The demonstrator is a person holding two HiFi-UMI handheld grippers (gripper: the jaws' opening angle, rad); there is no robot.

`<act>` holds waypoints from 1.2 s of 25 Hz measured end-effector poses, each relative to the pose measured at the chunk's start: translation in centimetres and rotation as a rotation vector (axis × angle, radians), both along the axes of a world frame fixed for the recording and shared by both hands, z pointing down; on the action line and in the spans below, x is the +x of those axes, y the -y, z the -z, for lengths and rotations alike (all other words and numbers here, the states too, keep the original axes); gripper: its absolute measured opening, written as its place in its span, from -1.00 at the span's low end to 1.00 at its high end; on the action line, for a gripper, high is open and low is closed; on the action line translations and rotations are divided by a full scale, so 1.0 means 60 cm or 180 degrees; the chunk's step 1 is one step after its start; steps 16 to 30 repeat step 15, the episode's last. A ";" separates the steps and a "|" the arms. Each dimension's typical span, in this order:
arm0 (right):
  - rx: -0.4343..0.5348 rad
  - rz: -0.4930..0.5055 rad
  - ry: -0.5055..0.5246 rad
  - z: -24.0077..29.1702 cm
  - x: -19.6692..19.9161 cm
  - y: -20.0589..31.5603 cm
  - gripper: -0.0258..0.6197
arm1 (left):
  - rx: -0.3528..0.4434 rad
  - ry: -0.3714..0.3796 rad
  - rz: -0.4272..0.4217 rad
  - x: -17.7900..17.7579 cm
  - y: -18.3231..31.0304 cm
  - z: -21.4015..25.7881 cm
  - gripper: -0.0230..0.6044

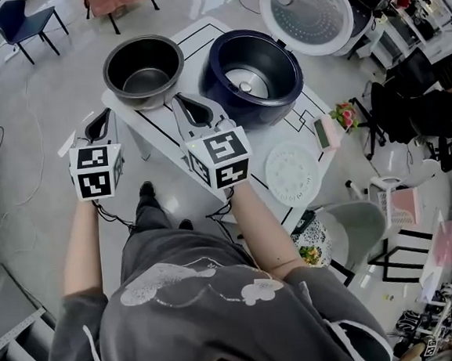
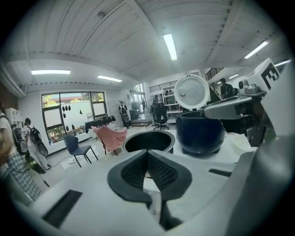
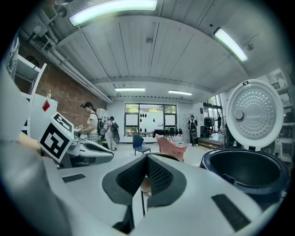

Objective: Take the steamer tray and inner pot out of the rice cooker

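HEAD VIEW
- Rice cooker (image 1: 252, 77): stands on the white table (image 1: 303, 122) with its lid (image 1: 306, 11) swung fully open. The cavity is empty and the round heating plate shows at the bottom.
- Inner pot (image 1: 144, 70): out of the cooker, upright on the table just beside the cooker body on its left. Nothing is in it.
- Steamer tray (image 1: 292, 174): white perforated disc lying flat on the table, near the table edge and apart from the cooker.
- Left gripper (image 1: 99, 125): held off the table edge, near the inner pot but not touching it.
- Right gripper (image 1: 190, 108): held over the table between the pot and the cooker, touching neither.

LEFT GRIPPER VIEW
- Jaw state: the two ribbed pads meet at their tips, closed, with nothing between them.
- Beyond the jaws: the inner pot's rim lies straight ahead, with the cooker body to its right.

RIGHT GRIPPER VIEW
- Jaw state: pads pressed together at the tips, closed and empty.
- Beyond the jaws: the open cooker is at right with its lid raised, and the left gripper is at left.

TASK STATUS
- Done, by judgement: both parts are out of the cooker and set down.
- Left: nothing evident, as neither tool holds anything.
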State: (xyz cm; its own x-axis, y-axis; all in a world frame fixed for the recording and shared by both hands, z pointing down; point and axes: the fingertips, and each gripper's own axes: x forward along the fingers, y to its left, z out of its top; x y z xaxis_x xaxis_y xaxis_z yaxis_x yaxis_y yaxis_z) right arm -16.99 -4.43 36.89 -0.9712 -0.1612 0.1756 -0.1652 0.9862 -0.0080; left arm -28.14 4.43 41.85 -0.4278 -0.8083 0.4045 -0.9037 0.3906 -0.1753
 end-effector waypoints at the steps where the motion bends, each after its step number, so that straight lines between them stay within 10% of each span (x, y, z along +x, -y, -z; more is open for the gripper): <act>1: -0.0009 0.0020 -0.0019 -0.004 0.004 -0.003 -0.83 | -0.0012 -0.0009 0.0011 0.003 -0.004 -0.001 -0.90; 30: -0.0302 -0.0065 -0.0086 -0.063 0.050 0.023 -0.83 | -0.0058 -0.0352 -0.0075 0.053 -0.015 -0.054 -0.90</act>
